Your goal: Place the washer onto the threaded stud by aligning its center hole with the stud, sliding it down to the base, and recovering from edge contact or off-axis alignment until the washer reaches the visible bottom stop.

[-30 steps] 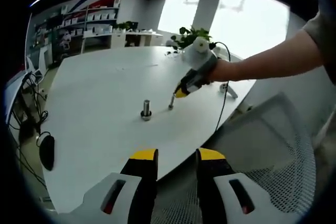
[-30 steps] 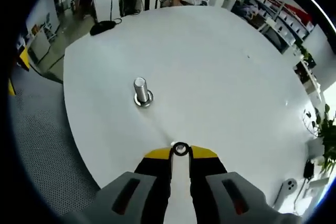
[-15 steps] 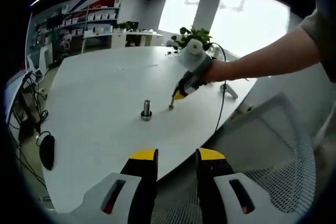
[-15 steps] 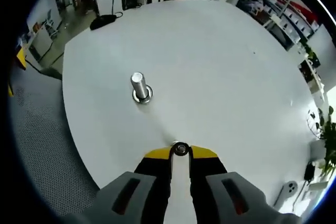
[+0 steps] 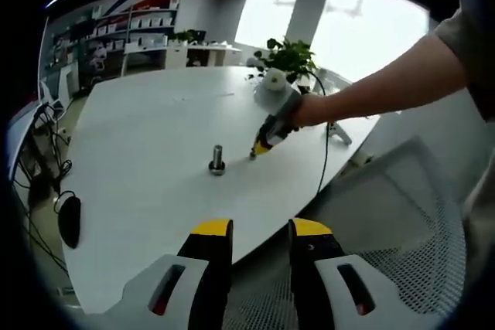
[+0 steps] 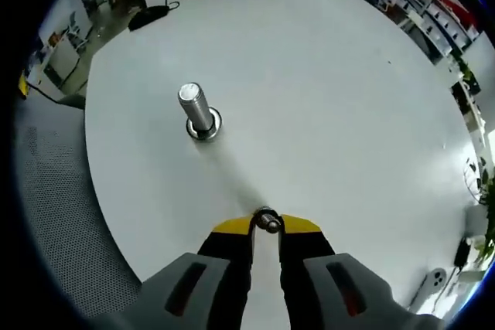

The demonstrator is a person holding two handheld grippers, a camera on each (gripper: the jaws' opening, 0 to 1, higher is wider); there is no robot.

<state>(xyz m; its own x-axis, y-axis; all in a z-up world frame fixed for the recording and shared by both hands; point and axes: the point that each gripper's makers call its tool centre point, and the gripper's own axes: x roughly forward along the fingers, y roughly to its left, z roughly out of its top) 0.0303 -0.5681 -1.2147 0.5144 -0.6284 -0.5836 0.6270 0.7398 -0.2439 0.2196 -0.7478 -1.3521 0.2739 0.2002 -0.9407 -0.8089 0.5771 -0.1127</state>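
The washer (image 6: 267,219) is a small metal ring pinched at the very tips of the right hand-held gripper (image 6: 267,226), whose yellow-tipped jaws stand closed on its rim, leaving the centre hole showing between them. By its look it is light, rigid and smooth; I judge it will not deform under pressure but could readily slip or pivot in the pads, so a hold across the outer rim, with the hole kept free and the ring held square to the stud axis, appears the sound one. The threaded stud (image 6: 195,110) stands upright on the white counter (image 6: 325,98), well apart from the washer, with a wider flange at its foot that would serve as the bottom stop. The threads are likely to catch the washer's inner edge should it come down tilted; a slight wobble to re-level would be the probable remedy. In the left gripper view the right hand-held gripper (image 5: 261,147) is seen near the stud (image 5: 217,161), carried by a person's outstretched arm (image 5: 371,90), with a cable (image 5: 325,152) trailing off the counter edge. The left hand-held gripper (image 5: 261,237) hangs off the counter's near edge with its jaws parted and nothing between them. A dark computer mouse (image 5: 68,222) lies at the counter's edge, and a potted plant (image 5: 288,56) stands at the far side.
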